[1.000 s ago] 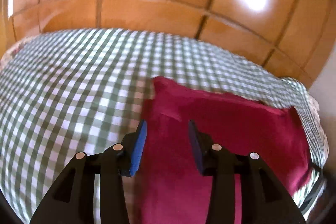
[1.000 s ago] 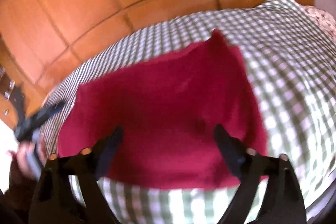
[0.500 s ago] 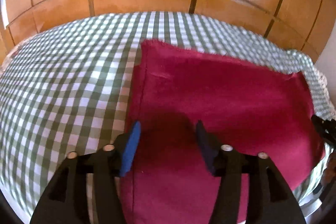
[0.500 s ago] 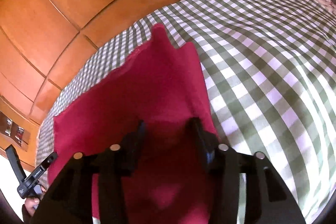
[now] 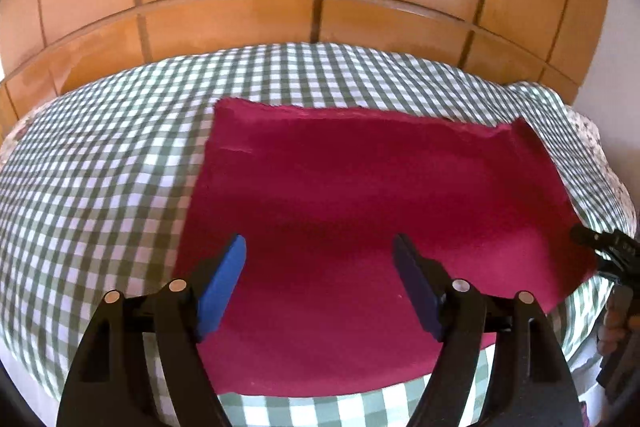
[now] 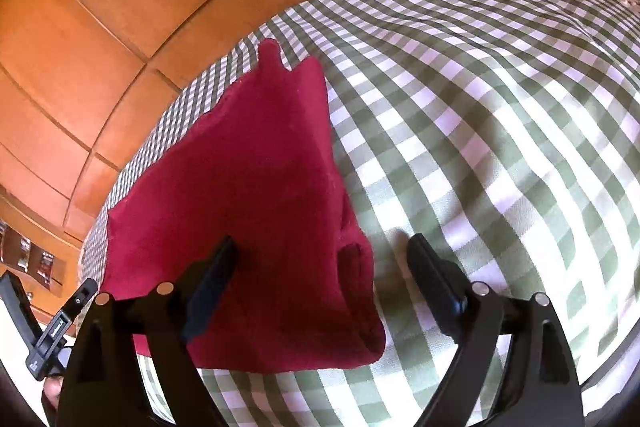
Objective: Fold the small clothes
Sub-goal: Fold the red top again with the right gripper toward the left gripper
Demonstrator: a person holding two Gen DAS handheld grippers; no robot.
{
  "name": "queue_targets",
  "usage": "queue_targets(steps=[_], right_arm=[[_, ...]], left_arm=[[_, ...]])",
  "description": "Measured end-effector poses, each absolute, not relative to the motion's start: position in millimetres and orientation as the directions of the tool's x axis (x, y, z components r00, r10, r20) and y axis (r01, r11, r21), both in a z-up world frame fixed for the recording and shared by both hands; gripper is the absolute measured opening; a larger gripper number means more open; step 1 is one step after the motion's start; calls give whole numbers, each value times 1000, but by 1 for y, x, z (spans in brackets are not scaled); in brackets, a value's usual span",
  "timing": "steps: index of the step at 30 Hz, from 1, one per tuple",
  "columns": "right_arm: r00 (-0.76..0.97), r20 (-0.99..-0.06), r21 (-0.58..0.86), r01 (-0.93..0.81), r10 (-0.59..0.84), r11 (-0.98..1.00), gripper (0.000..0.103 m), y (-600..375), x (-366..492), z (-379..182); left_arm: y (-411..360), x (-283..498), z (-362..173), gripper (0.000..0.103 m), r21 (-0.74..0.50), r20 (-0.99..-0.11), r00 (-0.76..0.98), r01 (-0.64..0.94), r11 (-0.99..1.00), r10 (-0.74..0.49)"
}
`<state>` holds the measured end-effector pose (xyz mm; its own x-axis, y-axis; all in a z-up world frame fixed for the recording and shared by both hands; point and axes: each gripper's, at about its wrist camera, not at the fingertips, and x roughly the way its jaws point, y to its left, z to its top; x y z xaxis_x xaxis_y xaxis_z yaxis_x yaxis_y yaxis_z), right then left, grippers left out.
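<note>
Checked bedcover (image 5: 100,163) is carrying the red cloth (image 5: 360,195); both my left gripper (image 5: 320,279) and right gripper (image 6: 320,275) have just been opening, releasing it, finishing this fold.

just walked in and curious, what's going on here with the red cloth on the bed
A person is folding a small red cloth on a bed with a green checked cover, with a pair of tongs in each hand. The cloth lies flat on the cover. The left tongs hang open over its near half, having just opened, with nothing pinched. The right tongs hang open over its right edge, also just opened wider, with a small raised fold between them but not gripped.
</note>
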<state>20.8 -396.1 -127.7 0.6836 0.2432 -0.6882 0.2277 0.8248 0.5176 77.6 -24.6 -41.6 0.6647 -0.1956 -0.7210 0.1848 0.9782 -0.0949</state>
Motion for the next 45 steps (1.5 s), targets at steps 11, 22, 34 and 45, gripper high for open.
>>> queue_targets(steps=[11, 22, 34, 45], right_arm=[[599, -737, 493, 160, 313, 855, 27, -372, 32, -115], [600, -605, 509, -214, 523, 834, 22, -248, 48, -23], [408, -746, 346, -438, 527, 830, 22, -64, 71, -71], [364, -629, 486, -506, 687, 713, 62, -107, 23, -59]], left_arm=[[-26, 86, -68, 75, -122, -771, 595, 214, 969, -228], [53, 94, -49, 75, -490, -649, 579, 178, 853, -493], [132, 89, -37, 75, -677, -526, 611, 120, 726, -592], [121, 106, -36, 78, -757, -492, 525, 135, 639, -694]])
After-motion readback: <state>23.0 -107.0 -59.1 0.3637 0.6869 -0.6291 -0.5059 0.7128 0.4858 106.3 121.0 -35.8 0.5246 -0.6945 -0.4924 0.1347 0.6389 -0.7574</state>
